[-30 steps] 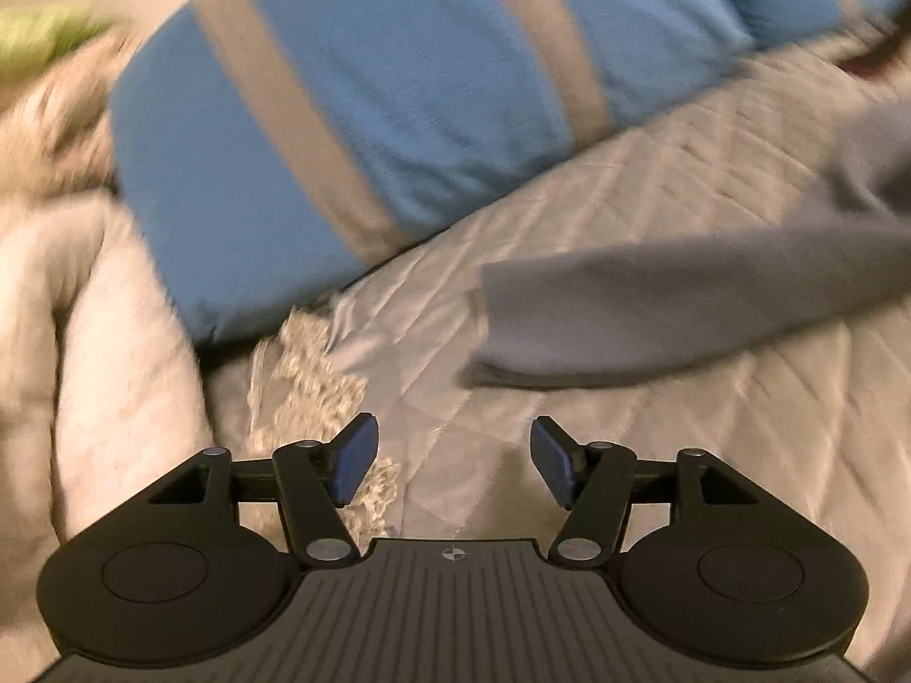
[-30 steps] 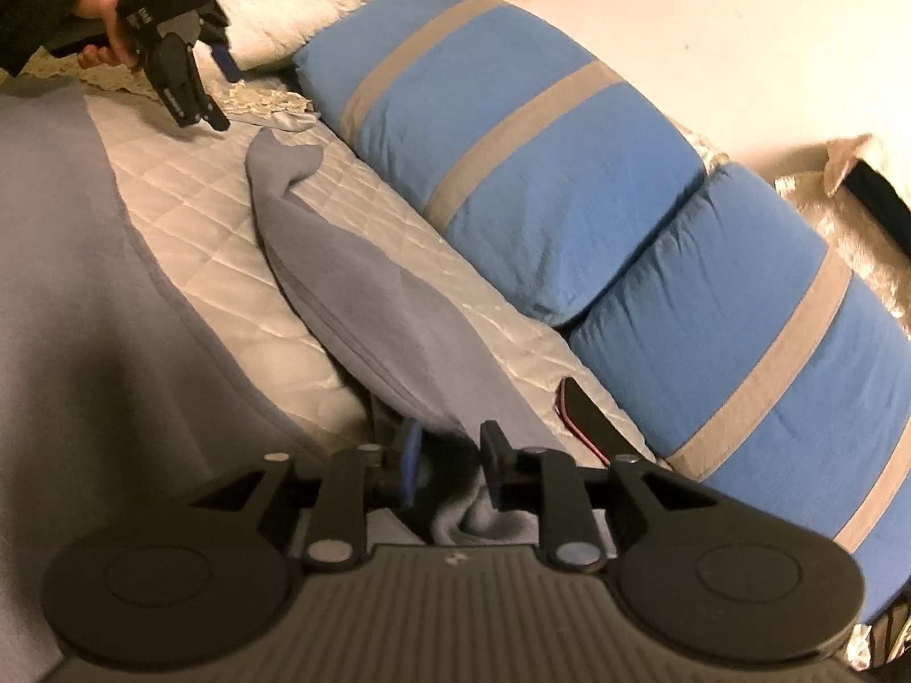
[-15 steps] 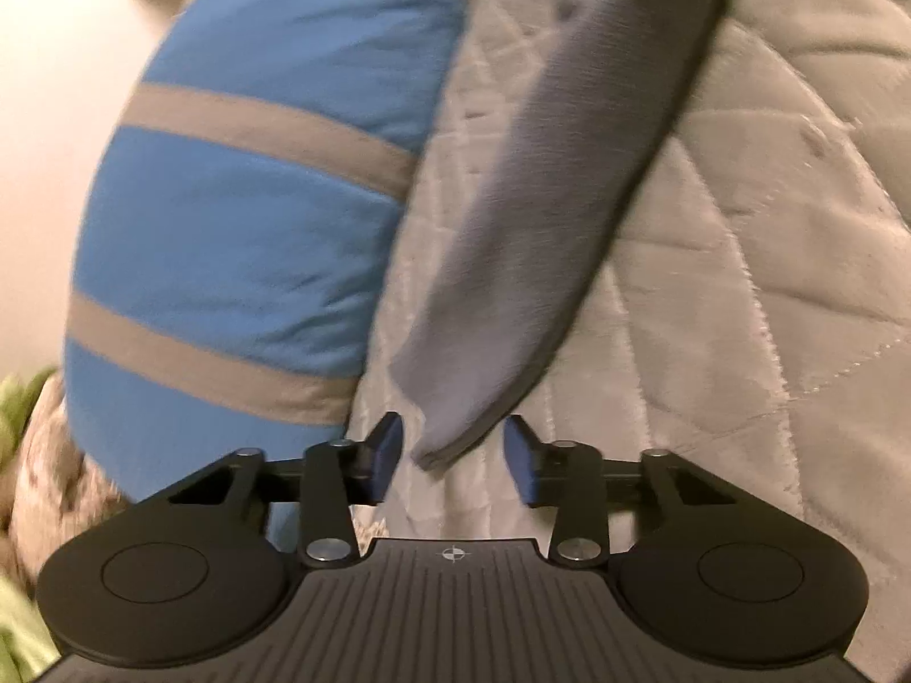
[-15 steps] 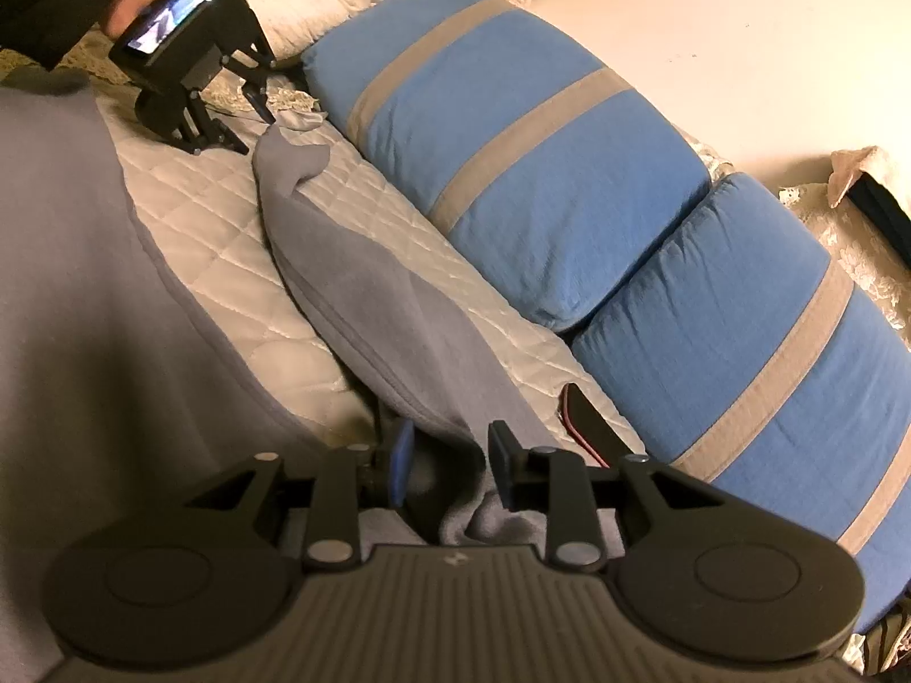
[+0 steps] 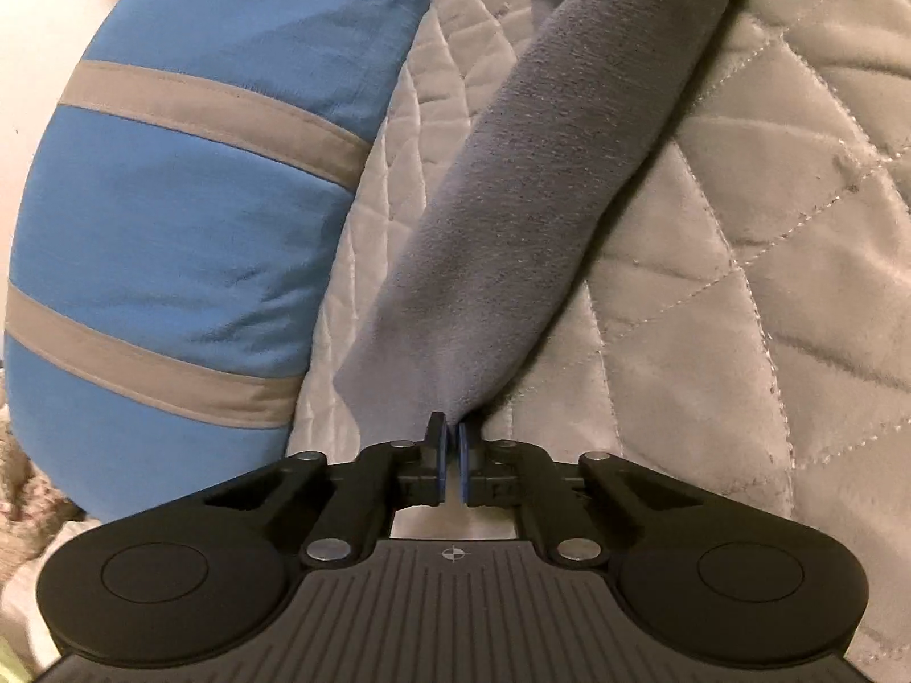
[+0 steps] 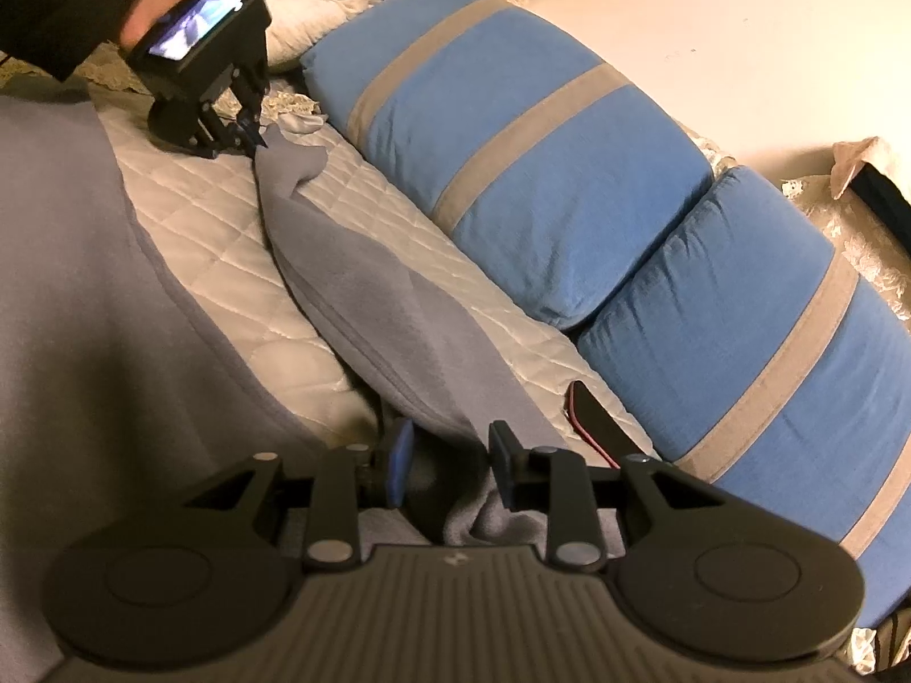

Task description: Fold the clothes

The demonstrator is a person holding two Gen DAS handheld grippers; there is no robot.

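A grey sweater lies on the quilted bed; its long sleeve (image 5: 546, 199) runs away from me in the left wrist view and also shows in the right wrist view (image 6: 376, 296). My left gripper (image 5: 452, 444) is shut on the sleeve's cuff end; it also shows in the right wrist view (image 6: 253, 134) at the far end of the sleeve. My right gripper (image 6: 450, 461) is partly open with bunched sweater fabric (image 6: 484, 518) at the shoulder end between its fingers. The sweater body (image 6: 85, 313) spreads to the left.
Two blue pillows with grey stripes (image 6: 501, 131) (image 6: 757, 353) lie along the bed's far side; one shows in the left wrist view (image 5: 188, 227). A dark red-edged object (image 6: 598, 421) lies by the pillow. The white quilt (image 5: 740, 284) and piled blankets (image 6: 319, 11) are around.
My left gripper swung round to the sleeve end and closed on the cuff. My right gripper has opened a little around the fabric.
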